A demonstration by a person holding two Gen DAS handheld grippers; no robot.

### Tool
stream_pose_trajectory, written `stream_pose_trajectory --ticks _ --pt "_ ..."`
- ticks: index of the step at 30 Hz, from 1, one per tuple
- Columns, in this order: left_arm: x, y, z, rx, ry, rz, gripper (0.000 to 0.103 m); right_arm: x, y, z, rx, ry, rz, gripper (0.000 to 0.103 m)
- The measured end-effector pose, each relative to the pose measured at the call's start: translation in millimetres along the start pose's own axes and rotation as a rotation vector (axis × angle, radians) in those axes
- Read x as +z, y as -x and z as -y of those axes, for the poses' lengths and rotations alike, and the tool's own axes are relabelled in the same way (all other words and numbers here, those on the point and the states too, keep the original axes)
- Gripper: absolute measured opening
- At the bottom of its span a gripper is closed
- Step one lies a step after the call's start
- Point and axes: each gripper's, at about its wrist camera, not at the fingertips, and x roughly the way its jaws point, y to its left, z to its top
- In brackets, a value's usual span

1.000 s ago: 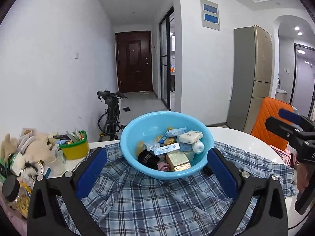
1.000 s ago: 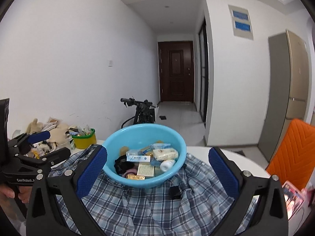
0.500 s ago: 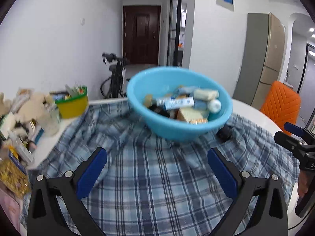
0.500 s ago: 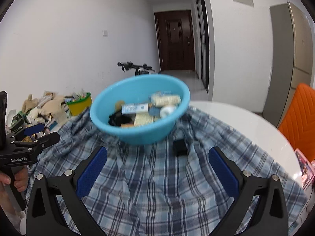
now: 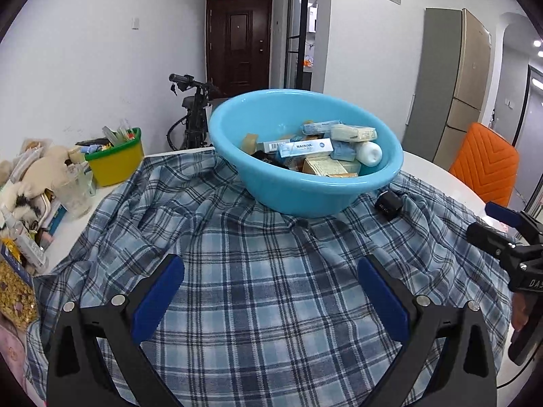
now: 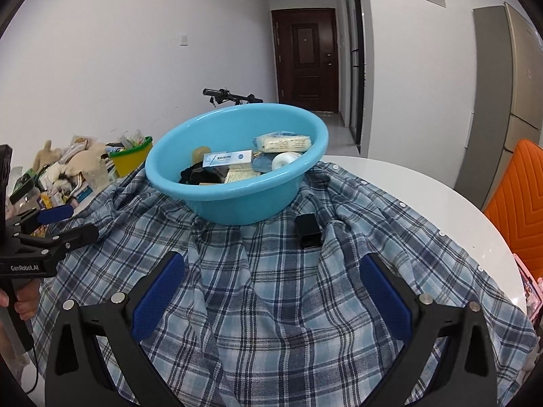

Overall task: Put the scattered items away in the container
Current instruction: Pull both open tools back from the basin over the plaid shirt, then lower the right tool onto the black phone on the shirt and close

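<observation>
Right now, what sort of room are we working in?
Most likely a home dining area: a round white table draped with a plaid shirt, a fridge nearby, and a hallway to a dark front door.

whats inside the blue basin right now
The blue basin holds a white-and-blue RAISON box, a cream packet, a white round tub, tan boxes and something black. Whatever lies beneath that pile is covered.
</observation>
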Motion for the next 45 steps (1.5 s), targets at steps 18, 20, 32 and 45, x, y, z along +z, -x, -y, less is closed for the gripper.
stream_pose_trajectory --ticks 18,20,32,45 --pt "-16.8 -21.3 22.2 -0.028 -0.037 -0.067 0.103 26.8 -80.6 9.1 0.058 0.099 -0.086 0.101" --pt "-18.1 -23.8 23.9 -0.031 -0.035 -0.073 0.103 29.4 -91.9 9.5 0.072 0.137 -0.111 0.100" --pt "-22.5 -37.1 33.6 -0.055 -0.056 -0.116 0.103 30.6 -152.4 25.8 0.242 0.265 -0.266 0.086" --pt "-21.5 -38.8 28.6 -0.047 -0.051 -0.124 0.103 19.9 -187.5 42.6 0.164 0.246 -0.308 0.050"
